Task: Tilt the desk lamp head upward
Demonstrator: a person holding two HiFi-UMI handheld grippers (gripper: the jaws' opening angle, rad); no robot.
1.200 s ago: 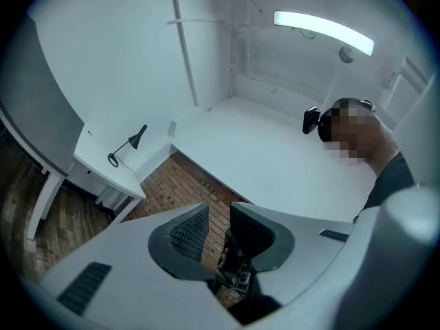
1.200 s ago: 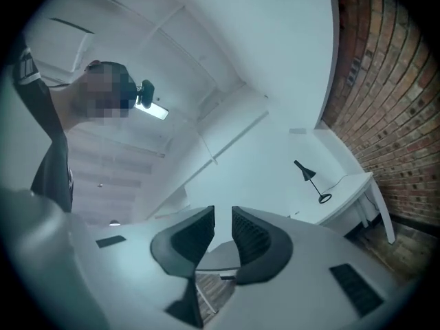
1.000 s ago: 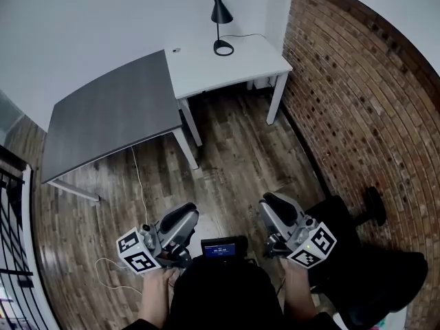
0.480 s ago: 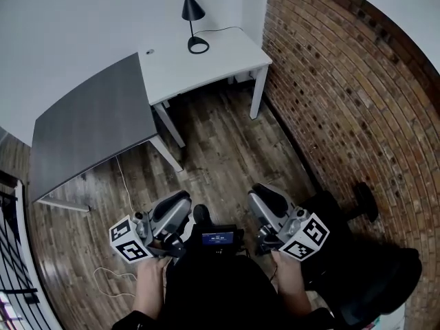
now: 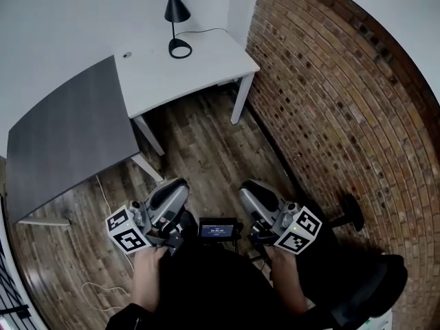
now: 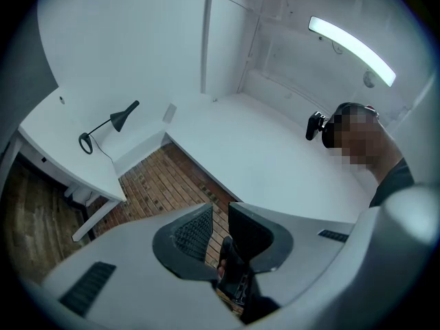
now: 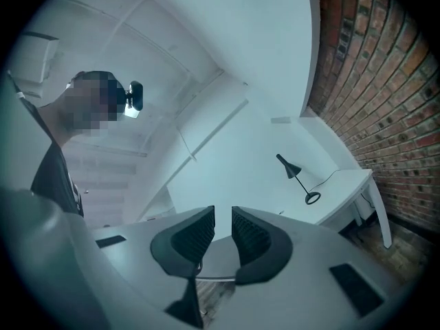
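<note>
The black desk lamp point(image 5: 173, 11), with a cone head and ring base, stands at the back of a white table point(image 5: 213, 60) far ahead of me. It also shows small in the left gripper view as the lamp point(image 6: 110, 124) and in the right gripper view as the lamp point(image 7: 295, 174). My left gripper point(image 5: 177, 184) and right gripper point(image 5: 251, 186) are held close to my body over the wooden floor, well short of the table. The left jaws point(image 6: 220, 225) have just been closing a little; a narrow gap remains with nothing in it. The right gripper point(image 7: 223, 232) also stands slightly open and empty.
A dark grey table point(image 5: 62, 136) adjoins the white one on the left. A brick wall point(image 5: 330, 102) runs along the right. A black stand base point(image 5: 350, 212) sits by the wall. A thin cable point(image 5: 103, 184) lies on the floor. A small screen point(image 5: 218, 228) sits between the grippers.
I have walked toward the tables: both grippers moved forward with me, and the lamp and tables slid left and up in the head view.
</note>
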